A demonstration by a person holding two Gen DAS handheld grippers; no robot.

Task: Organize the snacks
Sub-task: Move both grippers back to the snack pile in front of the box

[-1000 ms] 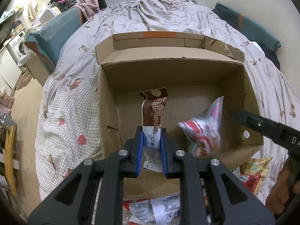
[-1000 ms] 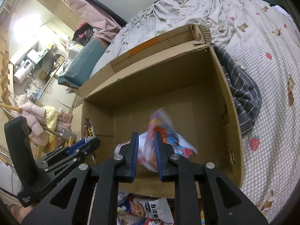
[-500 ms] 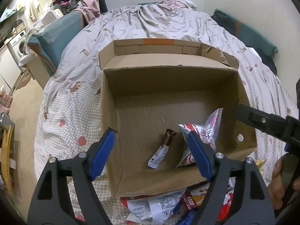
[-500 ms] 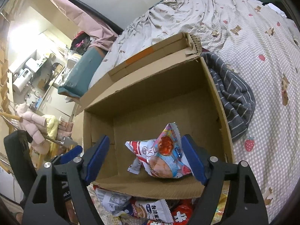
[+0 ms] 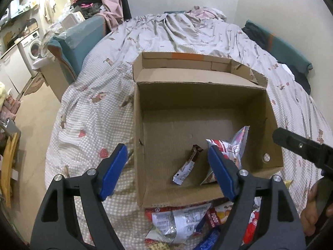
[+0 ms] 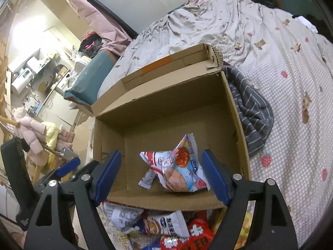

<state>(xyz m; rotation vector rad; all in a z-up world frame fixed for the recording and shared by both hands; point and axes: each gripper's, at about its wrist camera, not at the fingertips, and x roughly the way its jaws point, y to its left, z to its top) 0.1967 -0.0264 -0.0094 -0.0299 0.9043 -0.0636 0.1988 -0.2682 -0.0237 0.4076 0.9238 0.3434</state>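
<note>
1. The left gripper [image 5: 167,160] hangs over the near left corner of the cardboard box [image 5: 245,102], jaws spread wide and released, nothing between the blue pads [image 5: 115,165].
2. The right gripper [image 6: 161,171] is likewise released above the near wall of the box, jaws wide apart.
3. A brown chocolate bar wrapper [image 5: 186,165] lies on the box floor, with a colourful snack bag [image 6: 179,167] just beside it at 3 o'clock.
4. More snack packets [image 6: 166,225] are heaped on the checked bedspread [image 5: 83,129] at 6 o'clock of the box.
5. A striped grey garment [image 6: 251,106] lies against the box's right wall.
</note>
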